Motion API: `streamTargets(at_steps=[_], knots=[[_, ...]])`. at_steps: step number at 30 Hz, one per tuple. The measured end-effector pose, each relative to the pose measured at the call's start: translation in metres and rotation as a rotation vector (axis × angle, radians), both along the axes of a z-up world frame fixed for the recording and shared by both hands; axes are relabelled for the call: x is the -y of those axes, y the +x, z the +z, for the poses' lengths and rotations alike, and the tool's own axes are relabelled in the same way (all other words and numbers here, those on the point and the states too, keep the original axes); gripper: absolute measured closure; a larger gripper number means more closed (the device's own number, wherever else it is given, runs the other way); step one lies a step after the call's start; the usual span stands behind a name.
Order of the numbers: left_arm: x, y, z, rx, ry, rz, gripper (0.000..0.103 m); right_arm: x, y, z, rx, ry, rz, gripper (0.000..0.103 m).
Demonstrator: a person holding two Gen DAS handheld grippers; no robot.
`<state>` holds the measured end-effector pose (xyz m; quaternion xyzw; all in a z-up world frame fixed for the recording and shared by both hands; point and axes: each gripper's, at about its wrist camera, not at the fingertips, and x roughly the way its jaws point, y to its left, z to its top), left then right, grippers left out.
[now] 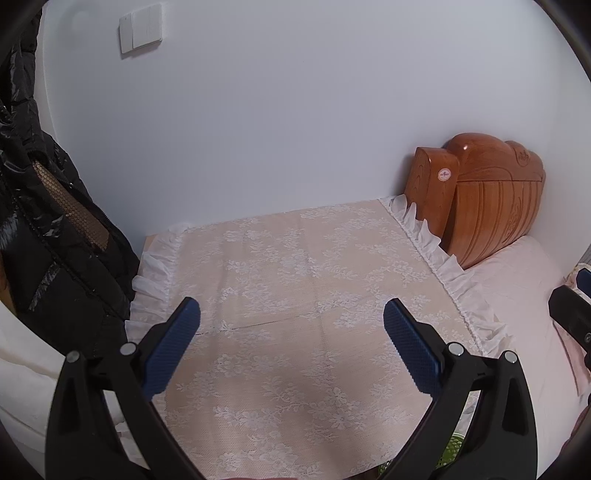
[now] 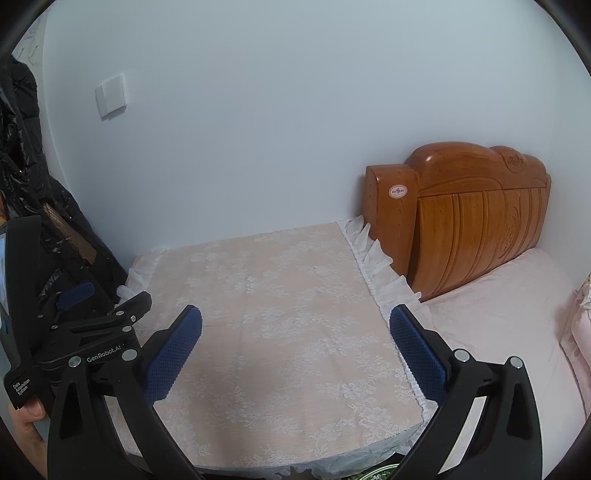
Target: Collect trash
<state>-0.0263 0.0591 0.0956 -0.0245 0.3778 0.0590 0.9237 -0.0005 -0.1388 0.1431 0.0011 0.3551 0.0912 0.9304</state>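
Observation:
No trash shows in either view. My left gripper [image 1: 291, 314] is open and empty above a small table covered by a pink lace cloth [image 1: 295, 295] with a white frill. My right gripper [image 2: 295, 321] is open and empty above the same cloth [image 2: 266, 314], toward its right side. The left gripper's black body [image 2: 92, 332] shows at the left of the right wrist view. A bit of the right gripper [image 1: 570, 314] shows at the right edge of the left wrist view. A green basket [image 1: 452, 448] peeks out below the table's front edge.
A black puffer jacket [image 1: 44, 221] hangs at the left, against the table. A carved wooden headboard [image 2: 472, 214] and a bed with a pale pink sheet [image 2: 498, 332] stand at the right. A plain wall with a light switch [image 1: 140, 31] is behind.

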Motion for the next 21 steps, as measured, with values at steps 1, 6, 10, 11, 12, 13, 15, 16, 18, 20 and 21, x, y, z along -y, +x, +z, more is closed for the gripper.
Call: streamTargets(at_steps=[1, 6, 10, 11, 12, 13, 15, 16, 18, 20, 21], knots=[[0.0006, 0.0001, -0.0001, -0.001, 0.0, -0.001, 0.008, 0.0005, 0.0, -0.0002, 0.0, 0.001, -0.001, 0.002], [0.0018, 0.0005, -0.0005, -0.001, 0.001, -0.001, 0.008, 0.0029, 0.0001, -0.0005, -0.001, 0.001, -0.005, 0.002], [0.0033, 0.0009, -0.0007, -0.004, 0.002, -0.002, 0.008, 0.0035, 0.0001, -0.0009, -0.003, 0.0, -0.007, 0.002], [0.0037, 0.001, -0.001, -0.006, 0.002, -0.002, 0.008, 0.004, 0.0, -0.001, -0.003, 0.0, -0.008, 0.002], [0.0042, 0.0009, -0.0014, -0.007, 0.002, -0.003, 0.008, 0.0043, -0.0001, -0.0008, -0.003, 0.001, -0.009, 0.002], [0.0046, 0.0007, -0.0016, -0.008, 0.002, -0.004, 0.008, 0.0046, -0.0001, -0.0009, -0.003, 0.001, -0.009, 0.002], [0.0053, 0.0001, -0.0016, -0.008, 0.003, -0.005, 0.008, 0.0052, 0.0005, -0.0012, -0.005, 0.002, -0.01, 0.002], [0.0056, -0.0002, -0.0017, -0.007, 0.004, -0.005, 0.008, 0.0055, 0.0006, -0.0014, -0.006, 0.001, -0.013, 0.002], [0.0056, -0.0003, -0.0018, -0.008, 0.003, -0.005, 0.008, 0.0058, 0.0005, -0.0015, -0.006, 0.002, -0.016, 0.002], [0.006, 0.0001, -0.002, -0.009, 0.004, -0.005, 0.008, 0.0066, 0.0006, -0.002, -0.008, 0.003, -0.016, 0.002], [0.0061, 0.0, -0.0022, -0.01, 0.004, -0.005, 0.008, 0.0065, 0.0008, -0.0019, -0.008, 0.002, -0.016, 0.002]])
